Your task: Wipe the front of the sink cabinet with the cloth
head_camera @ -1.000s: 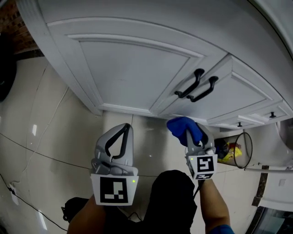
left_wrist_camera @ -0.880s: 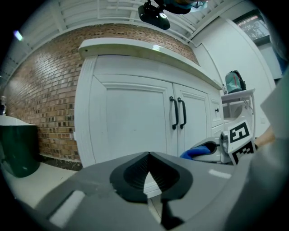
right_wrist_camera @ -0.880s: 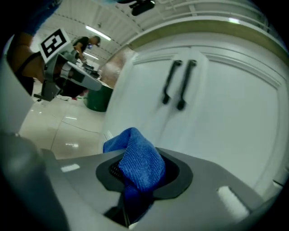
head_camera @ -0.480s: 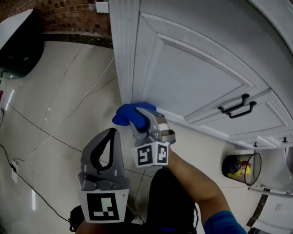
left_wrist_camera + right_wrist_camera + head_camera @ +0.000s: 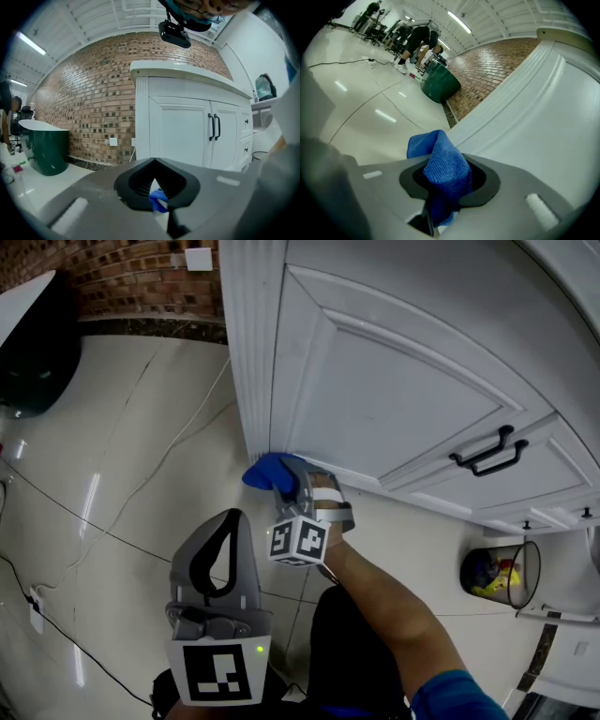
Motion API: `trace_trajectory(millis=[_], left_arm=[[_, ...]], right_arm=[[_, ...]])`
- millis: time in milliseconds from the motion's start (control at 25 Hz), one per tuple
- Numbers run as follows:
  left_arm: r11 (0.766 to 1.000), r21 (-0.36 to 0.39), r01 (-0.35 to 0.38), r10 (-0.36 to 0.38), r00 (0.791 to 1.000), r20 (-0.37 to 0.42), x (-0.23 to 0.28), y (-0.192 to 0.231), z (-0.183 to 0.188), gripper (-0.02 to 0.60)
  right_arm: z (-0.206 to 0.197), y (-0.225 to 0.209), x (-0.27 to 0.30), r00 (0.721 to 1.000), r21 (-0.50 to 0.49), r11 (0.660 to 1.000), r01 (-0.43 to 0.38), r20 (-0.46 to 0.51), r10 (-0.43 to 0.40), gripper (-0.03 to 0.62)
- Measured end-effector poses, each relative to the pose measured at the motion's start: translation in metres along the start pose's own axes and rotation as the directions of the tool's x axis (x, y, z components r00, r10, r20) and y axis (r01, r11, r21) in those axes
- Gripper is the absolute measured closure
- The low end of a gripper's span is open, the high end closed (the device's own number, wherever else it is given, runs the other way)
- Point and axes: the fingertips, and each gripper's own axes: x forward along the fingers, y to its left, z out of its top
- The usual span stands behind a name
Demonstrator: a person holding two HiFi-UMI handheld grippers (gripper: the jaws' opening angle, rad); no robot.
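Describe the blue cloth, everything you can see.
The cloth is bright blue, ribbed-weave microfibre by its look, bunched into a wad. The right claw is shut on its middle, with a fold sticking out past the tips. It sits low at the cabinet front's fluted corner post, seemingly against it.

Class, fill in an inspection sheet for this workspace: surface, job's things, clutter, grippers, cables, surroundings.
Surface: white cabinet front, doors shut, two black handles.
Job's things: blue cloth, by the left door's lower corner.
Clutter: waste bin holding coloured litter, on the floor at the right.
Grippers: right gripper shut on the cloth; left gripper shut, empty, away from the cabinet.
Cables: thin cable across the floor tiles.
Surroundings: brick wall, dark green tub.
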Motion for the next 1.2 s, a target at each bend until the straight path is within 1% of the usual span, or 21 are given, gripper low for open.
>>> trace_trajectory(millis=[120,280,320,400,520,640,840,1080,1200], left_arm=[[0.998,-0.002,0.058,-0.058,0.998,0.012,0.013,-0.02,0.002,0.575],[0.989,0.04,0.144,-0.144,0.99,-0.003,0.028,-0.051,-0.004,0.575],[0.986,0.049,0.159,-0.159,0.987,-0.009,0.031,-0.057,-0.007,0.575],[0.984,0.041,0.175,-0.174,0.985,-0.019,0.038,-0.067,-0.014,0.575],[0.98,0.027,0.198,-0.197,0.98,-0.018,0.05,-0.082,-0.017,0.575],[0.972,0.037,0.232,-0.232,0.973,-0.01,0.059,-0.1,-0.014,0.575],[0.961,0.06,0.269,-0.269,0.963,-0.017,0.075,-0.125,-0.018,0.575],[0.946,0.098,0.308,-0.304,0.951,-0.055,0.094,-0.161,-0.036,0.575],[0.934,0.122,0.335,-0.328,0.942,-0.072,0.102,-0.18,-0.045,0.575]], right_arm=[[-0.019,-0.012,-0.016,1.0,-0.013,1.0,0.01,-0.022,-0.01,0.48],[-0.056,-0.026,-0.041,0.997,-0.044,0.999,0.032,-0.069,-0.035,0.48],[-0.067,-0.03,-0.049,0.996,-0.046,0.998,0.042,-0.082,-0.046,0.48],[-0.093,-0.038,-0.066,0.991,-0.035,0.997,0.067,-0.115,-0.071,0.48],[-0.141,-0.049,-0.094,0.976,0.009,0.994,0.107,-0.193,-0.103,0.48],[-0.197,-0.059,-0.124,0.946,0.044,0.988,0.148,-0.299,-0.128,0.48],[-0.28,-0.077,-0.171,0.88,0.048,0.975,0.218,-0.44,-0.175,0.48],[-0.349,-0.105,-0.22,0.814,0.043,0.955,0.292,-0.535,-0.224,0.479],[-0.384,-0.121,-0.248,0.77,0.05,0.938,0.344,-0.587,-0.251,0.479]])
